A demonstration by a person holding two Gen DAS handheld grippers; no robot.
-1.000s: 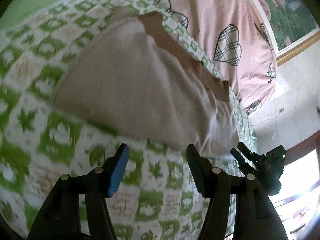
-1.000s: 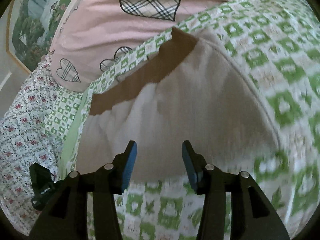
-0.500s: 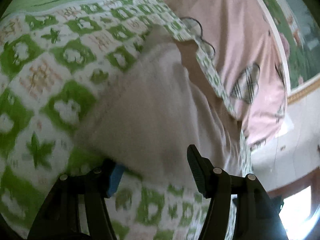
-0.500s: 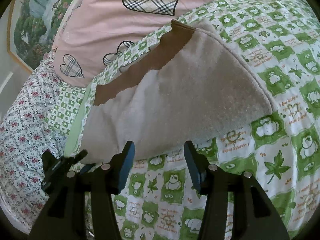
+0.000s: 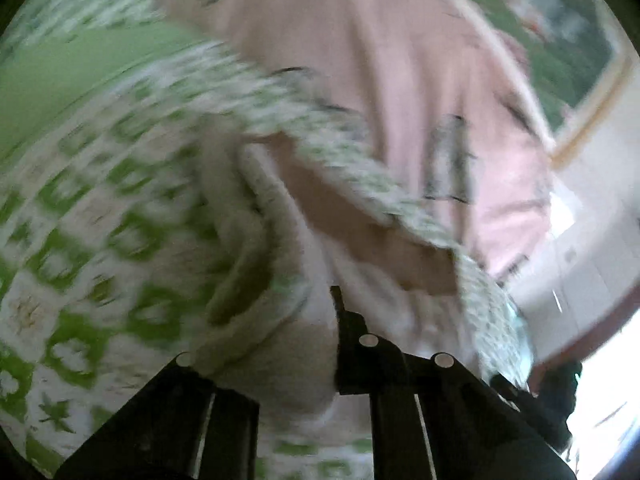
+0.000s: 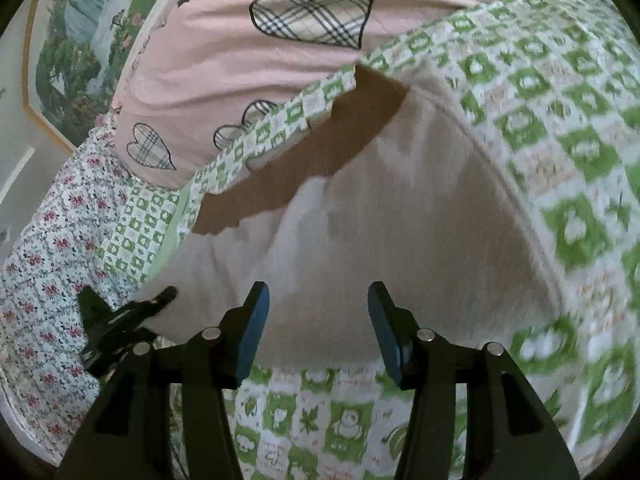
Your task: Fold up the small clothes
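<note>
Fingers of the left gripper (image 5: 316,344) are pressed together on a bunched corner of the beige garment (image 6: 400,240), which lies spread on the green-checked bedsheet (image 6: 580,128) below the pink heart-print pillow (image 6: 240,60). That view is badly blurred, so how much cloth is caught is hard to tell. Further right, the right gripper (image 6: 318,332) hovers with its blue pads spread over the near hem, pinching nothing. Probably the first fold is starting; next, the right should pinch its own corner so both edges travel together.
</note>
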